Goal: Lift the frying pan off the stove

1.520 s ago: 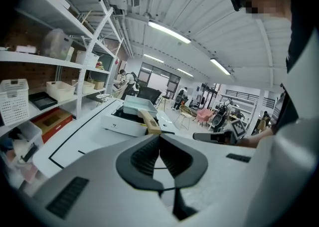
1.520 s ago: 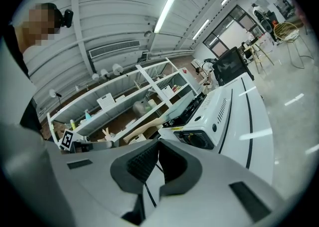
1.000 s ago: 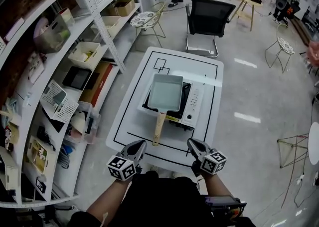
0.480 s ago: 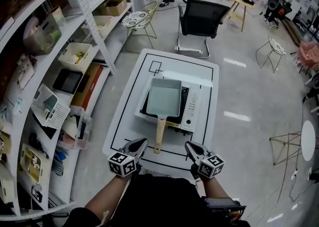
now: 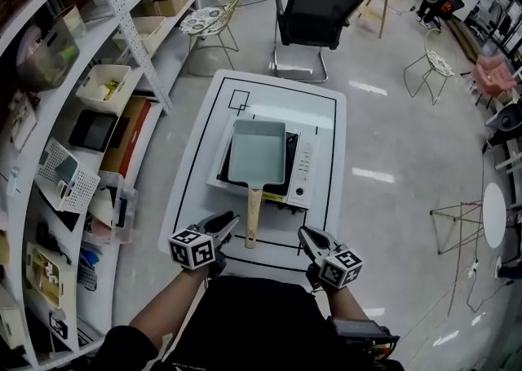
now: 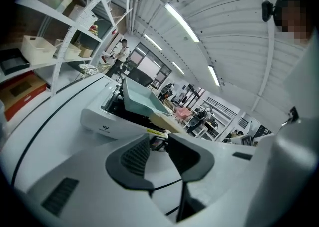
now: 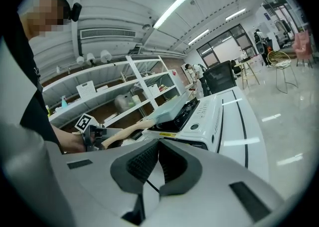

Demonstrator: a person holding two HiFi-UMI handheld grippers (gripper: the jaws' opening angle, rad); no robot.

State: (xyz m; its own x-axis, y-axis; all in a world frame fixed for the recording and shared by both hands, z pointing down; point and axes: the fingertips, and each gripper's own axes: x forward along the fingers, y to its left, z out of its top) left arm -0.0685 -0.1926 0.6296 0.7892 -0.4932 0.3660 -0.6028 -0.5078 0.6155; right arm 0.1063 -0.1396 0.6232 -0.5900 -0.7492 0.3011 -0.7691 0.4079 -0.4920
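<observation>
A light blue rectangular frying pan point(image 5: 257, 152) sits on the white portable stove point(image 5: 300, 167) in the middle of the white table point(image 5: 269, 94). Its wooden handle point(image 5: 252, 216) points toward me. My left gripper point(image 5: 226, 222) hovers just left of the handle's end; its jaws are opening, with nothing between them. The left gripper view shows the gap between its pads, and beyond them the pan point(image 6: 137, 97) and the stove point(image 6: 104, 121). My right gripper point(image 5: 304, 234) is shut and empty, to the right of the handle. Its view shows the pan point(image 7: 172, 109) and handle point(image 7: 124, 132).
White shelves point(image 5: 81, 117) with boxes and baskets run along the left. A black chair point(image 5: 314, 15) stands beyond the table's far end, a wire chair point(image 5: 208, 23) beside it. A small round table point(image 5: 491, 214) is at the right. Black lines mark the tabletop.
The left gripper's jaws have parted and it has edged forward beside the handle's end. The head view has shifted, so the table sits higher in frame. The pan has not moved.
</observation>
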